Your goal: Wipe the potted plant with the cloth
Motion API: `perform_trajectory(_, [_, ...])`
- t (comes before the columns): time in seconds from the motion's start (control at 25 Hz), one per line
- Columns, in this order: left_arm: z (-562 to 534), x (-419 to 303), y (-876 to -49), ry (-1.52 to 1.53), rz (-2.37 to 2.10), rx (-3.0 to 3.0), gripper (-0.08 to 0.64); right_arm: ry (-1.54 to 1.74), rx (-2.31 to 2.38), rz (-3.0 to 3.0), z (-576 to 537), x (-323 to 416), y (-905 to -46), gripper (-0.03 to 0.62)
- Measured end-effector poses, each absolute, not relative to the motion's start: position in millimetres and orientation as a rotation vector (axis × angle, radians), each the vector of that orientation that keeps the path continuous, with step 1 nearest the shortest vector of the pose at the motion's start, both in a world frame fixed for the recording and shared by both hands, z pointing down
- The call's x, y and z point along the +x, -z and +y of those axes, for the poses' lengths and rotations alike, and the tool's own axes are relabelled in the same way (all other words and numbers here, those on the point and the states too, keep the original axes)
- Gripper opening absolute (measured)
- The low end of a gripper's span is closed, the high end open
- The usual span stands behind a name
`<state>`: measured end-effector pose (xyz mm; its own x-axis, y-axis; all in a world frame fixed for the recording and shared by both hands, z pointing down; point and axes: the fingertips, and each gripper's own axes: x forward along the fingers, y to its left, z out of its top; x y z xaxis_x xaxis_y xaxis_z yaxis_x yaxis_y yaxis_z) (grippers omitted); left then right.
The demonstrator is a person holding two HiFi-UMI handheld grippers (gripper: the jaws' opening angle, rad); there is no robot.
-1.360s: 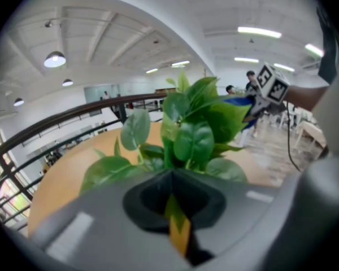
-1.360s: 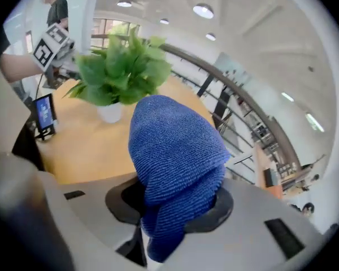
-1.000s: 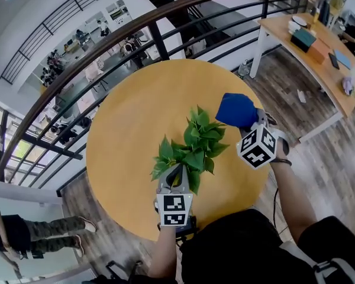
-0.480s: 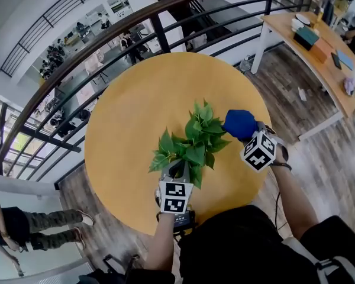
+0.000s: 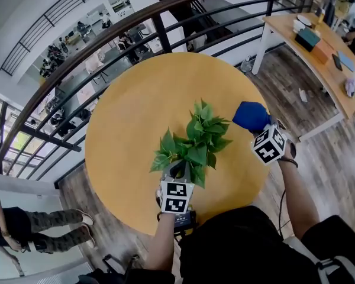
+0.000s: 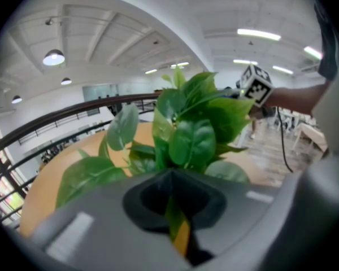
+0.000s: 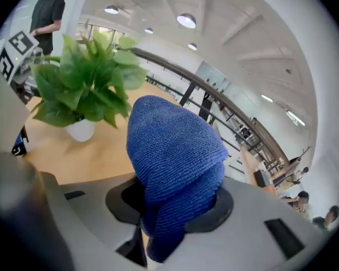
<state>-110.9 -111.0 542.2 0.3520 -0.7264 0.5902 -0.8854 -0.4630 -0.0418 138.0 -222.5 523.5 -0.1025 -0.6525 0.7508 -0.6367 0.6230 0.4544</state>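
Note:
A potted plant (image 5: 195,142) with broad green leaves stands near the front of the round wooden table (image 5: 136,99). Its white pot (image 7: 82,130) shows in the right gripper view. My left gripper (image 5: 180,170) is at the plant's near side, shut on a leaf (image 6: 178,230) that runs between its jaws. A bunched blue cloth (image 5: 251,116) bulges out past the jaws of my right gripper (image 5: 259,129), which is shut on it. The cloth (image 7: 172,151) hangs just right of the foliage, apart from the leaves.
A dark curved railing (image 5: 136,23) runs behind the table, with a lower floor beyond it. A wooden desk (image 5: 319,64) with several items stands at the far right. A person's legs (image 5: 41,229) show at the lower left. The table's rim is close to my body.
My right gripper has carried the blue cloth rightward, a little away from the leaves. The left gripper has kept its hold on the leaf.

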Motion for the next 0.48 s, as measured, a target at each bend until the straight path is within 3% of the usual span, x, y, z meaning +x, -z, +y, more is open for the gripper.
perform_trajectory(0.24, [-110.2, -113.7, -542.3, -0.800, -1.438, 2.325, 0.002, 0.324, 1.063, -1.943, -243.9, 73.6, -437.3, 0.150])
perform_trajectory(0.48, [-109.5, -111.6, -544.2, -0.802, -1.428, 2.324, 0.002, 0.462, 0.894, -1.802, -254.5, 51.6, -478.2, 0.150])
